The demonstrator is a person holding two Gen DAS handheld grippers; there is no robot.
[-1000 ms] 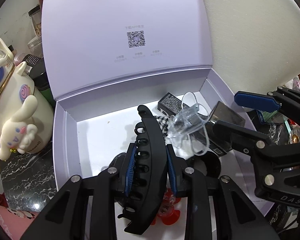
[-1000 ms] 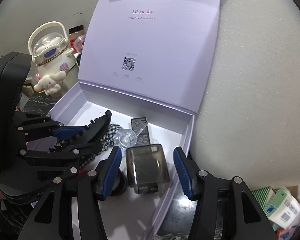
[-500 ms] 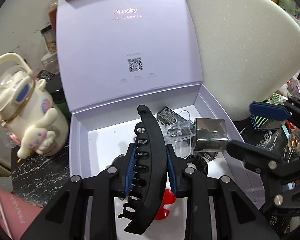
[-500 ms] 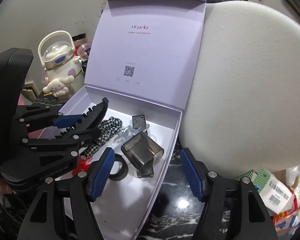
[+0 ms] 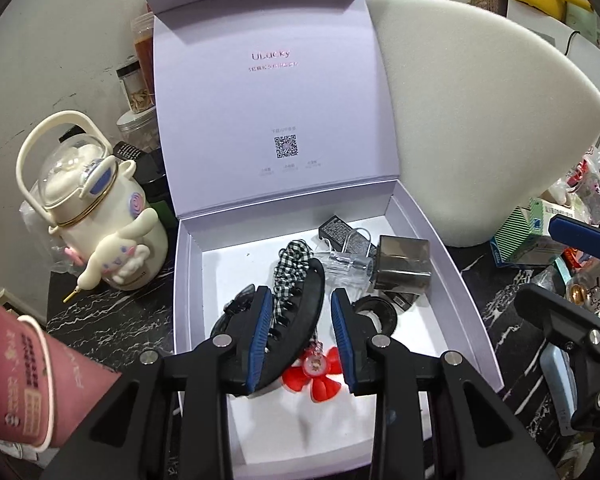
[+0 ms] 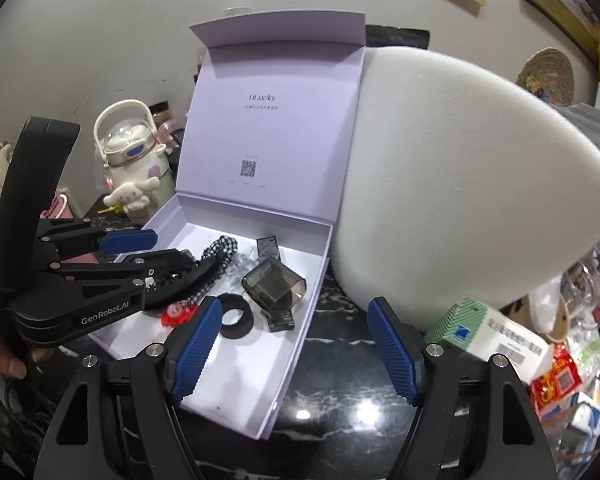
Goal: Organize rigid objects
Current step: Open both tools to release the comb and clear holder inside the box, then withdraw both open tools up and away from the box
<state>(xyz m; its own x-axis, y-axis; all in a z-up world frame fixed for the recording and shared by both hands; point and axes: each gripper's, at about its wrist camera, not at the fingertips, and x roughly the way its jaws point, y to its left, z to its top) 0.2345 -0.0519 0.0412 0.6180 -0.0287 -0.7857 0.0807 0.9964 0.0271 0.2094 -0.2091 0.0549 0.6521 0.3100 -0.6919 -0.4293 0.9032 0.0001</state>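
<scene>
black marbled tabletop (image 6: 340, 400) carries an open lilac cardboard box (image 5: 460, 280), lid upright, and both views now take in more of it than a second ago, so both hands have pulled back. right tongs (image 6: 294, 320) have just been opening and stand spread with nothing between them; the smoky translucent plastic case (image 6: 274, 280) they framed earlier lies tilted inside the box, lower right. left tongs (image 5: 300, 312) are barely parted: the black plastic claw clip (image 5: 296, 332), pinched upright before, now leans on one pad with a gap at the other, apparently dropped into the box.
</scene>
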